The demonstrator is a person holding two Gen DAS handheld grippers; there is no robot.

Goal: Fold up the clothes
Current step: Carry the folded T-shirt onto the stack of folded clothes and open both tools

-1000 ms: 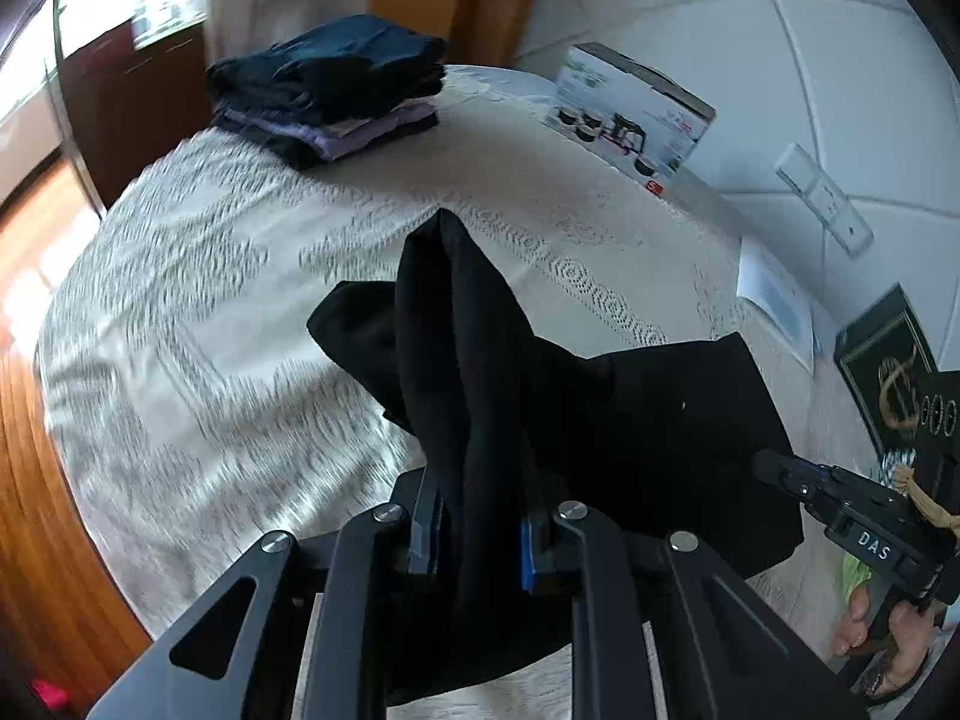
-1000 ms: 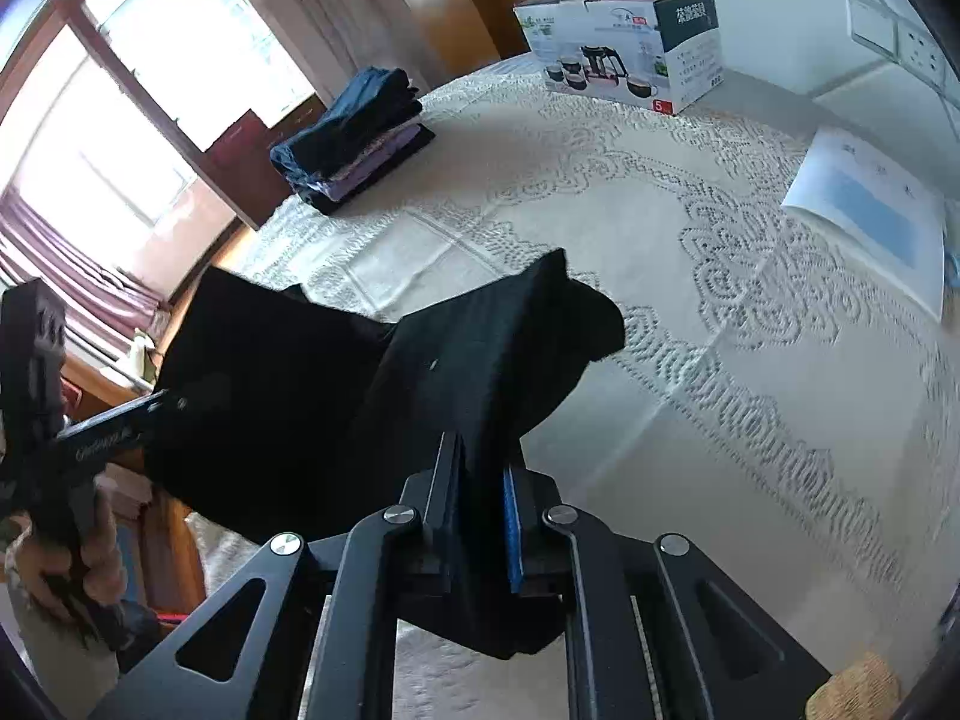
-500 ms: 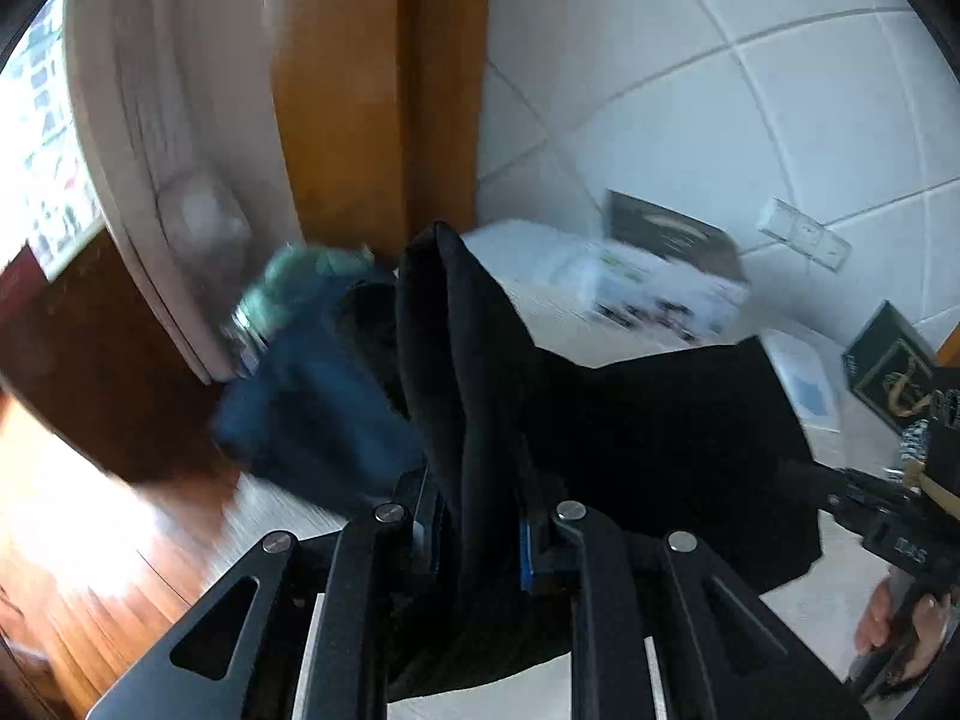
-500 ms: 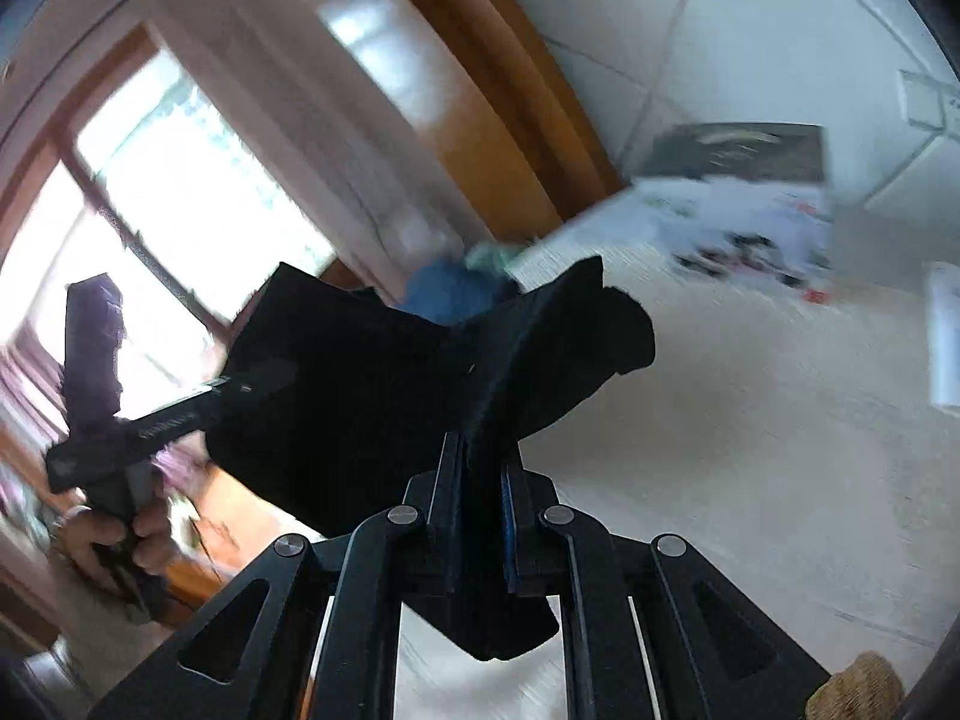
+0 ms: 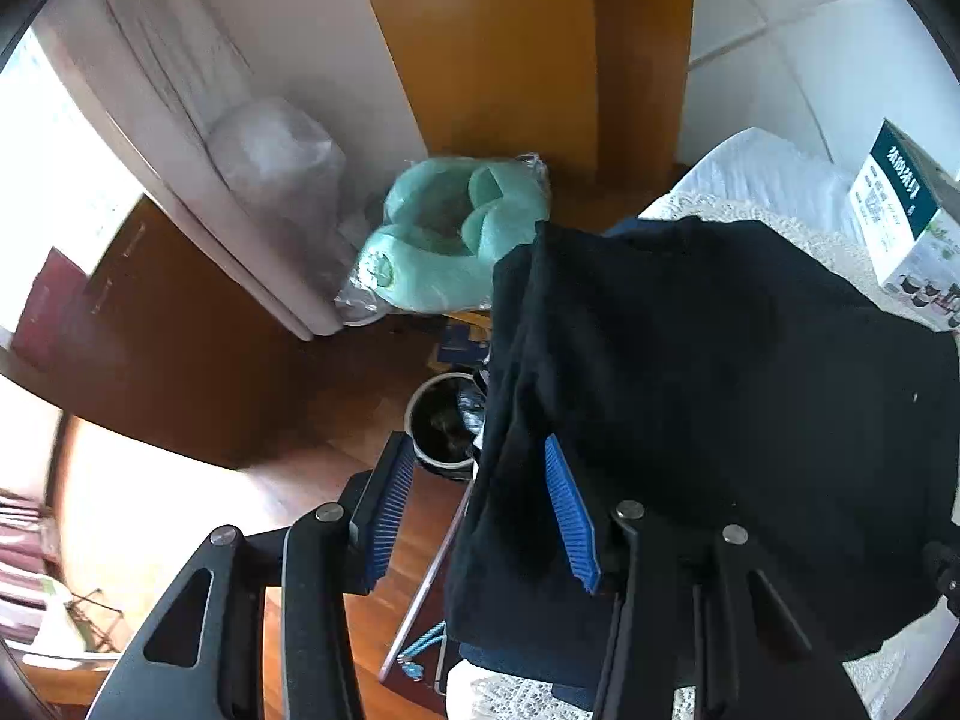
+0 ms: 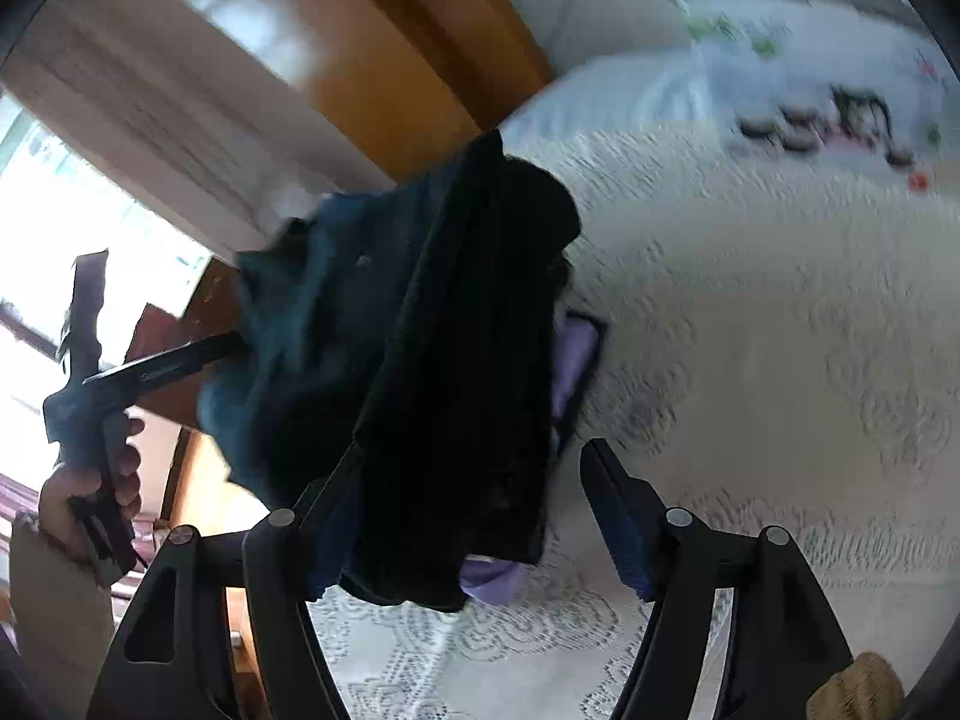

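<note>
The folded black garment (image 5: 690, 390) lies on top of the pile of folded clothes at the table's edge. In the right wrist view the black garment (image 6: 468, 360) covers a dark blue piece (image 6: 300, 330) and a lilac one (image 6: 570, 360). My left gripper (image 5: 475, 444) is open, and the cloth rests against its right blue pad (image 5: 570, 522). My right gripper (image 6: 474, 456) is open too, its jaws standing either side of the garment's near end. The left gripper (image 6: 96, 384) shows at the left of the right wrist view, held by a hand (image 6: 78, 480).
The table's lace cloth (image 6: 750, 360) spreads to the right. A printed box (image 5: 906, 222) stands at its far side. Beyond the table edge are a green cushion in plastic (image 5: 456, 240), a dark round pot (image 5: 444, 420) on the wooden floor, and a wooden door frame (image 5: 510, 48).
Both grippers carried the black garment across the table to the pile of clothes. Both jaws have opened and let it go; it now rests on the pile.
</note>
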